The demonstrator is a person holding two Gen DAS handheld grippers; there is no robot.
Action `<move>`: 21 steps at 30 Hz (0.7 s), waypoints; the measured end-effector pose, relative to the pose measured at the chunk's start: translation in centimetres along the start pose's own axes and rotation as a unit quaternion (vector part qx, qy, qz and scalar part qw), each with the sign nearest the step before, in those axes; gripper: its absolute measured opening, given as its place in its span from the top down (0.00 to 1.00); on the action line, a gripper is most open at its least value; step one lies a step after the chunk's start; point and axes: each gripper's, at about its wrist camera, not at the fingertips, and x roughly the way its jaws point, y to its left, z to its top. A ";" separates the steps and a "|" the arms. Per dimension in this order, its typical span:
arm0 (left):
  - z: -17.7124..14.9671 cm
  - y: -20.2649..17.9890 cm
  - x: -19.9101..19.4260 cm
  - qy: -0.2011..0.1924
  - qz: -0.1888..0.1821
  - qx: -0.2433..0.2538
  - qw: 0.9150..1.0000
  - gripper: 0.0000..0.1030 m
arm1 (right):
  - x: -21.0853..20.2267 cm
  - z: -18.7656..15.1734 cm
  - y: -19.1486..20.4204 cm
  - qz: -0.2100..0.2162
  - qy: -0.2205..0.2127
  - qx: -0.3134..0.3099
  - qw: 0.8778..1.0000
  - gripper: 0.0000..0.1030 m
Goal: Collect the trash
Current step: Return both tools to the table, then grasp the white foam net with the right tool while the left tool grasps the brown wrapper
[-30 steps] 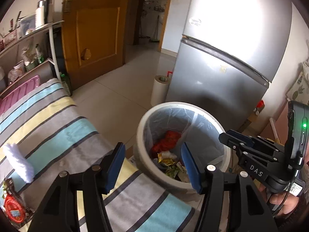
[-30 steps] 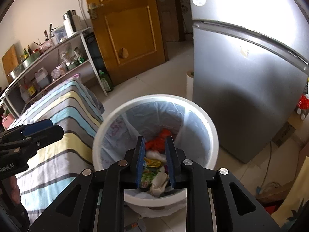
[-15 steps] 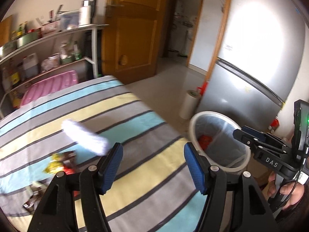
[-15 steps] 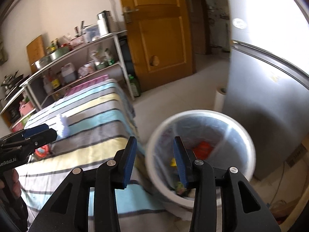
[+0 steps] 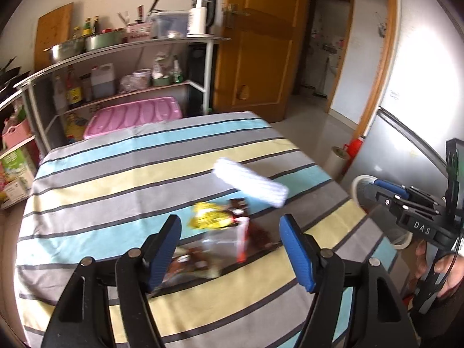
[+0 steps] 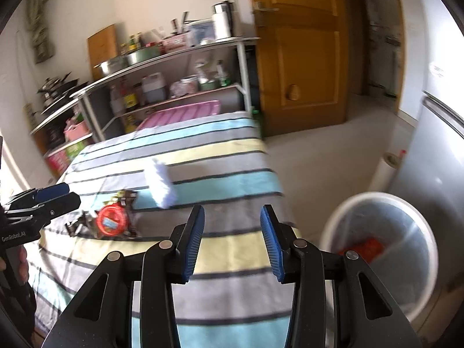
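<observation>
both grippers have swung away from the bin (image 6: 380,249) toward the striped surface (image 5: 101,185), left gripper (image 5: 230,249) and right gripper (image 6: 232,240) jaws released and empty, wrappers (image 5: 214,220) lying beside a white cloth (image 5: 250,181).

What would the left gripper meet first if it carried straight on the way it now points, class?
Most likely the pile of wrappers on the striped tablecloth: it lies between the open fingers of the left gripper, just ahead. The white cloth lies beyond. Depth is unclear through the fisheye blur.
</observation>
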 end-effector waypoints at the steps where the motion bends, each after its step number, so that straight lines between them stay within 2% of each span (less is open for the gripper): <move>1: -0.2 0.4 -0.1 0.001 0.001 0.000 1.000 0.30 | 0.5 0.3 0.7 0.007 0.004 -0.007 1.000 0.59; 6: -1.2 3.5 -0.4 0.015 0.024 -0.007 1.000 0.29 | 2.6 1.5 3.2 0.047 0.023 -0.034 0.998 0.54; 11: -2.1 5.2 0.1 0.037 0.014 -0.005 0.999 0.27 | 5.1 2.9 5.8 0.078 0.042 -0.069 0.994 0.51; 13: -2.6 5.4 0.4 0.046 0.018 0.008 0.999 0.27 | 6.2 3.3 6.4 0.089 0.049 -0.075 0.992 0.50; 18: -3.4 5.7 1.3 0.055 -0.007 0.025 0.998 0.27 | 8.8 3.9 8.0 0.100 0.068 -0.105 0.987 0.50; 21: -3.5 5.3 2.3 0.066 -0.004 0.048 0.997 0.27 | 10.3 4.4 8.6 0.111 0.078 -0.111 0.985 0.50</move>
